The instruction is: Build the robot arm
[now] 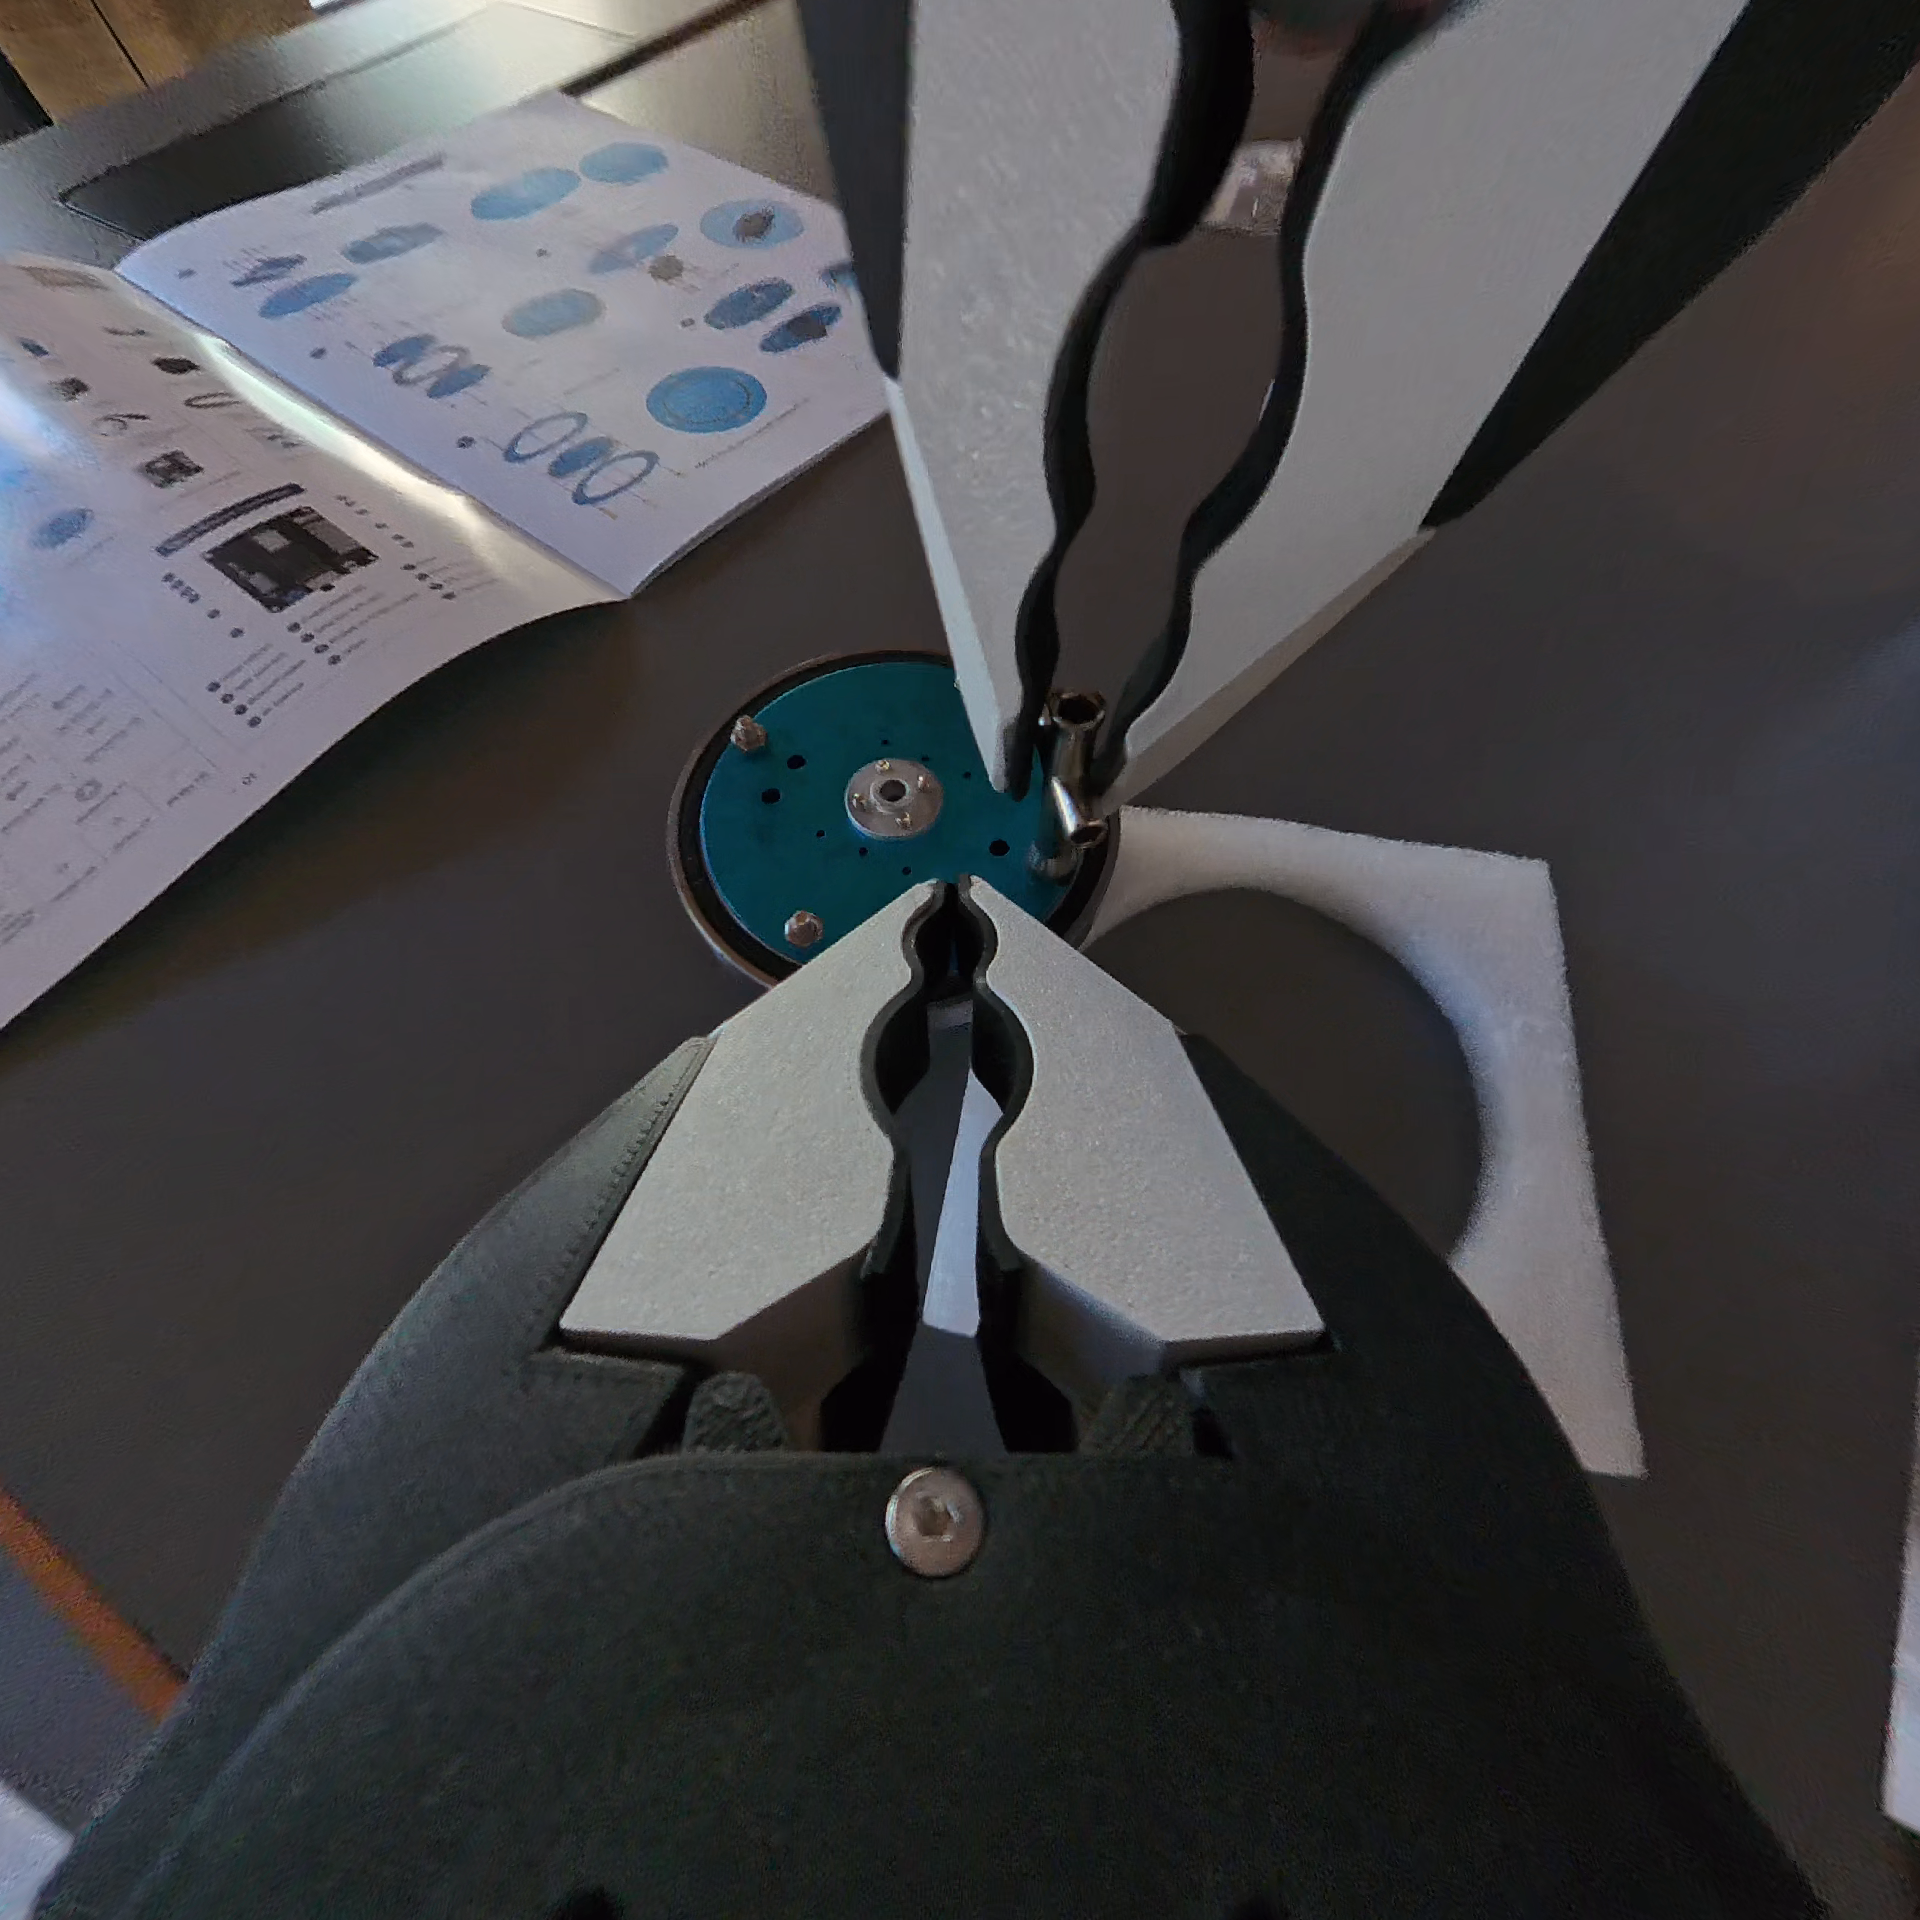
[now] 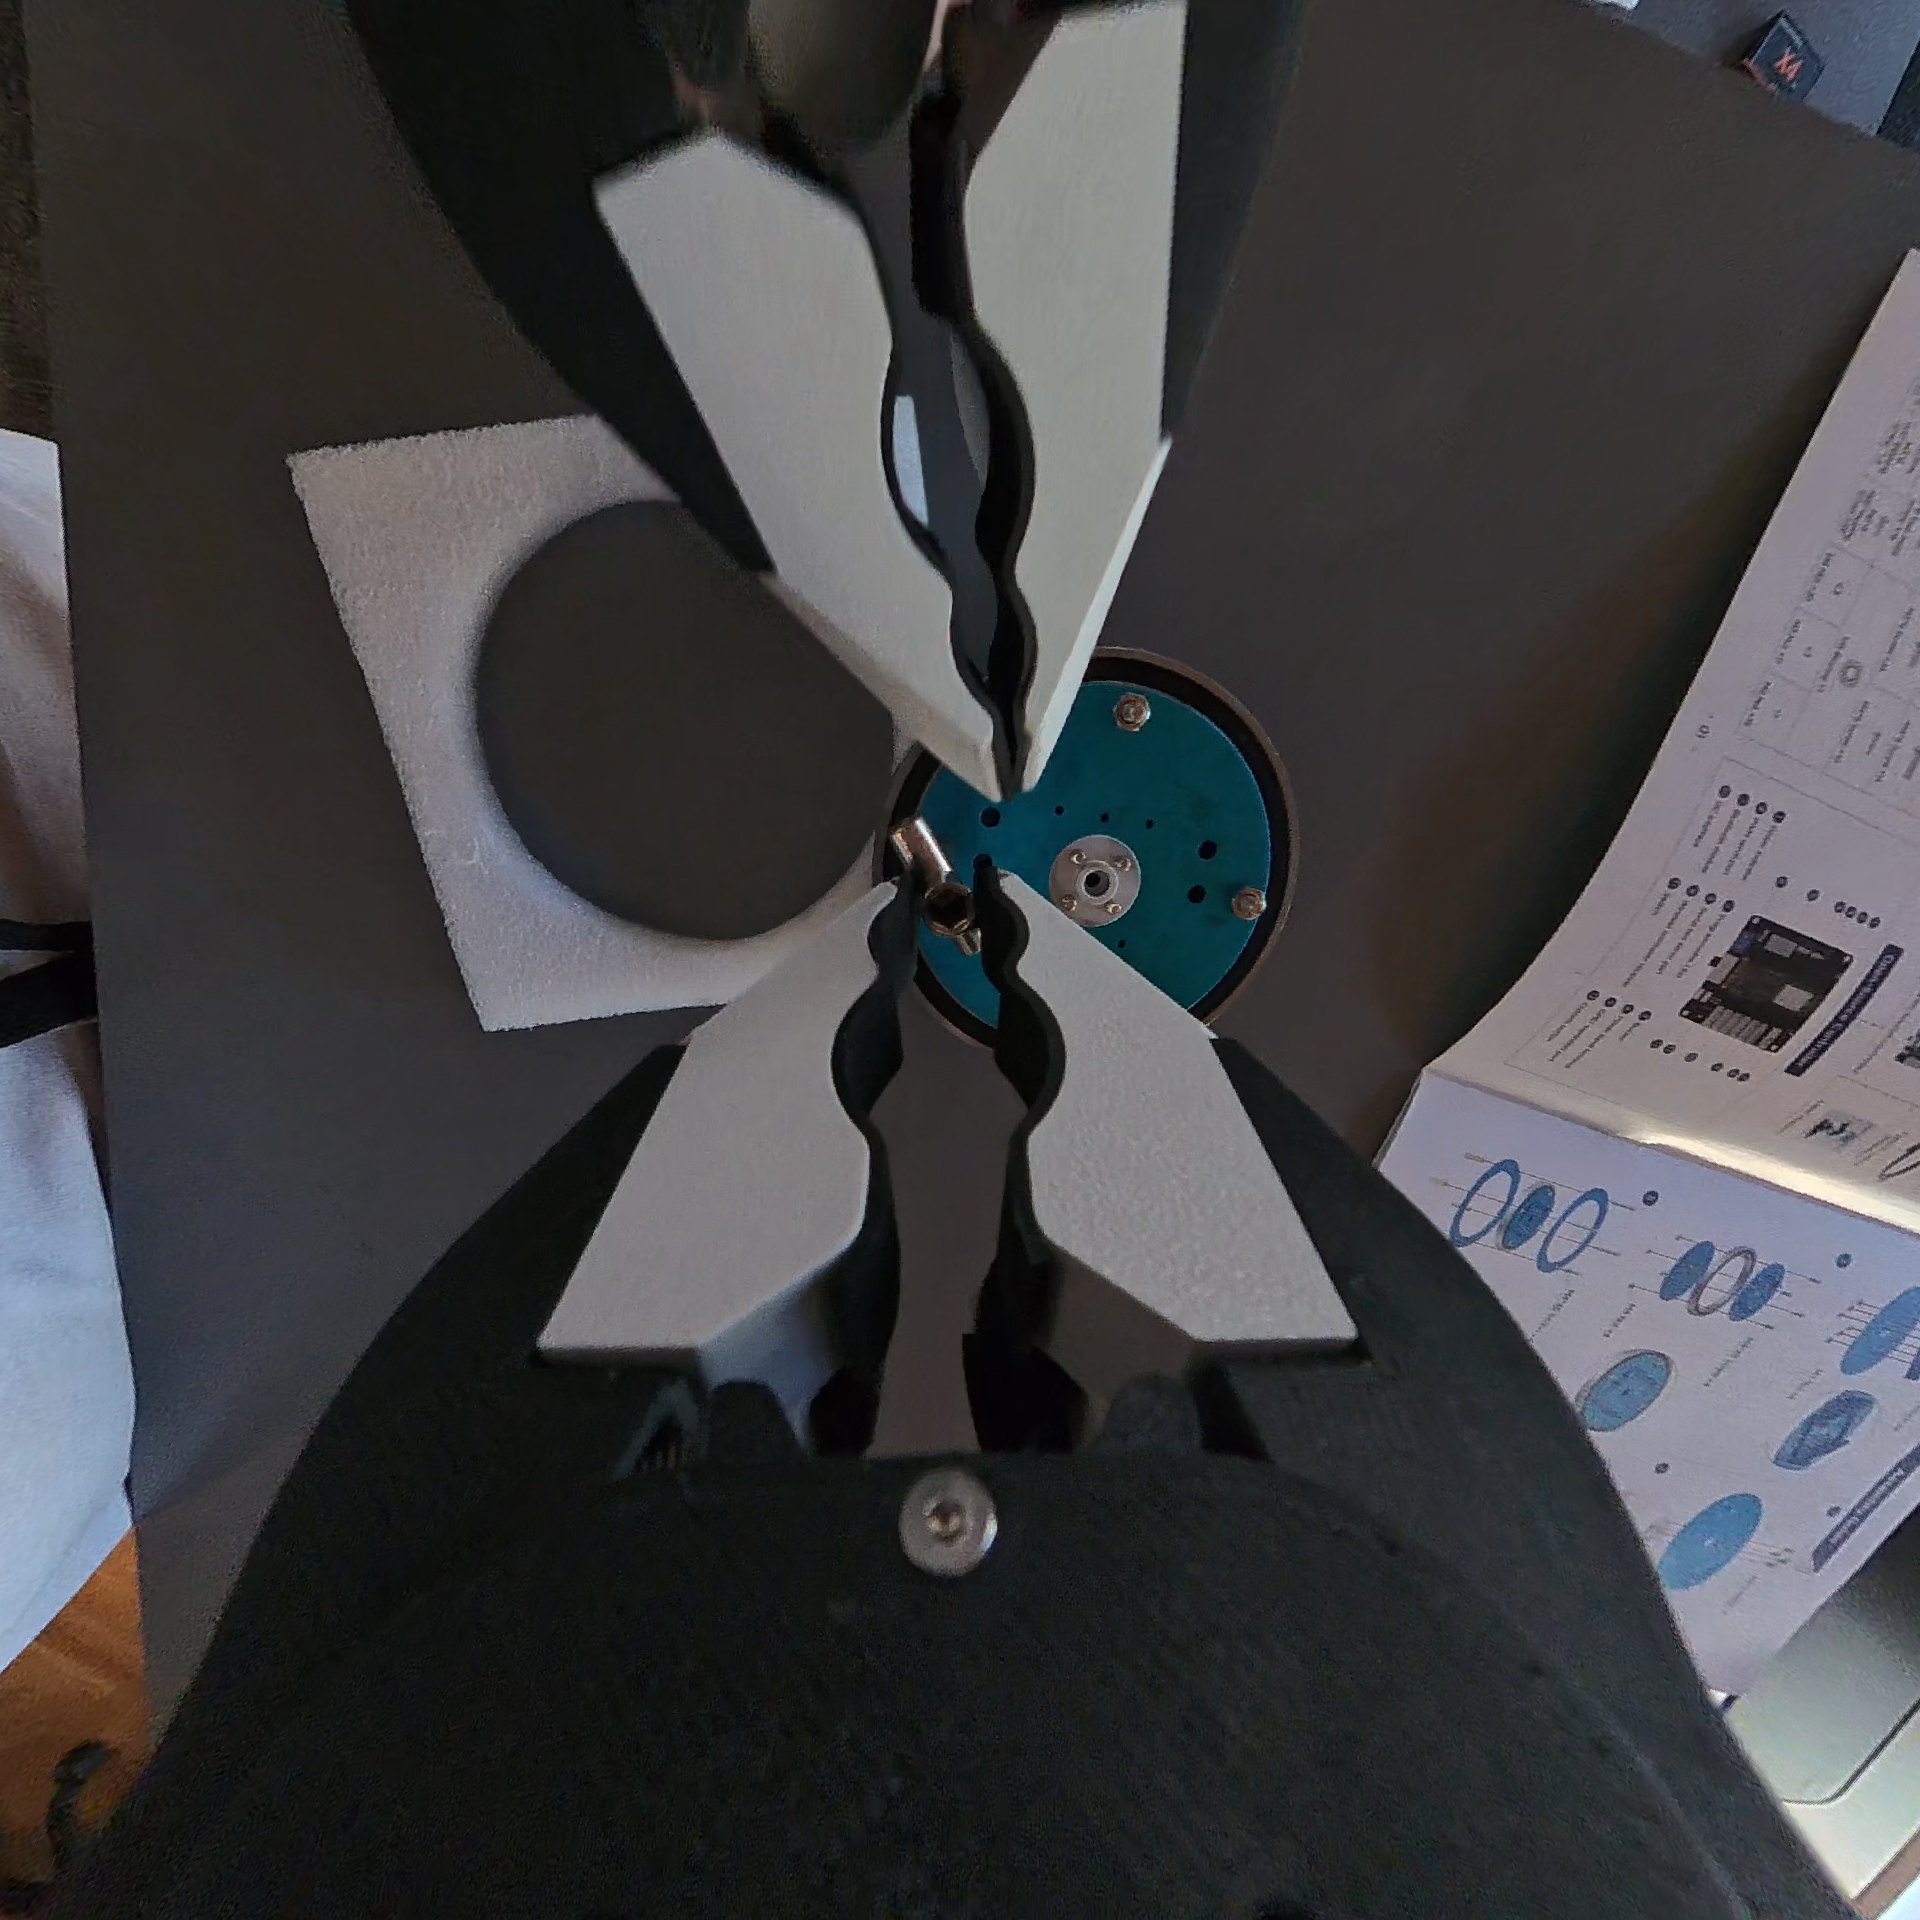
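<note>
On a dark grey tabletop (image 1: 1558, 644), centre of both views: one round blue disc (image 1: 831, 831) with a black outer rim, a silver hub (image 1: 894, 798) at its middle, small drilled holes, and brass-coloured hex standoffs near its edge, one at (image 1: 748, 734) and one at (image 1: 803, 925). Just beside the disc, on the side away from the booklet: one white foam sheet (image 1: 1475, 997) with a large round cut-out, lying flat, its corner touching or nearly touching the disc rim. Well to the other side: one open instruction booklet (image 1: 436, 416), pages curled, printed with blue disc diagrams. Far corner, right wrist view: a small dark box (image 2: 1787, 68), partly cut off. Left gripper (image 1: 958, 885): fingertips drawn together to a hairline gap, nothing seen between them, tips over the near edge of the disc; its fingers hide that part of the rim. Right gripper (image 2: 940, 894): jaws a little apart, a short silver standoff (image 2: 951, 904) lying between the tips; whether the pads actually pinch it cannot be told. A second silver standoff (image 2: 925, 844) stands tilted at the disc's edge, just beside the first and touching or nearly touching it. In each view the opposite gripper comes in from the top and covers part of the disc.
</note>
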A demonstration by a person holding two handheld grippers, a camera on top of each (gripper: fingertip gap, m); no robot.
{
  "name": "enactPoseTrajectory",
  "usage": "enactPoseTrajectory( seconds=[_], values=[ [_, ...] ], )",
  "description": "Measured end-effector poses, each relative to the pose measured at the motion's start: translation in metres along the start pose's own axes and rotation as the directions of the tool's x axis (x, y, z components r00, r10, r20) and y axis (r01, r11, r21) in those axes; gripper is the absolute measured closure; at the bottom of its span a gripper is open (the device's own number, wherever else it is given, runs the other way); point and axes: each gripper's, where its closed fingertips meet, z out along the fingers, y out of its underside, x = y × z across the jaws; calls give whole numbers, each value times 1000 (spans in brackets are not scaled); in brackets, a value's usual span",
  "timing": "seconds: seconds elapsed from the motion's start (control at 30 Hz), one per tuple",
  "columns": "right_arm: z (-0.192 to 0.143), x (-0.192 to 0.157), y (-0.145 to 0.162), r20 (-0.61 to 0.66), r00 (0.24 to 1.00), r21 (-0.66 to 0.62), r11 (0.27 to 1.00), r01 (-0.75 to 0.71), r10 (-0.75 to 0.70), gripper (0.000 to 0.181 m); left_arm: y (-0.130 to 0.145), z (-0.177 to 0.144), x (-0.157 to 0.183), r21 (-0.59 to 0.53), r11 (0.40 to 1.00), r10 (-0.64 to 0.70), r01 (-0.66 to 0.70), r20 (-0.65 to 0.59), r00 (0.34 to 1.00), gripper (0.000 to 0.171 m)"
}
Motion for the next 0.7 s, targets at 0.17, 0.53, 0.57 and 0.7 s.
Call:
enactPoseTrajectory(
  seconds=[0.17,0.53,0.57,0.7],
  values=[
    [0,0,1,-4,1000,12,1000,1,-1,170,-35,-31,24,234,969,-45,81,-155,987,161],
    [0,-1,0,18,999,64,997,-46,45,169,-28,-13,23,139,988,73,-71,-10,997,170],
    [0,-1,-1,23,998,78,996,-53,51,169,-27,-13,21,137,988,69,-67,-6,998,171],
    [-1,-1,-3,53,995,150,984,-93,86,169,-27,-13,24,142,988,63,-58,-28,998,163]
  ],
)
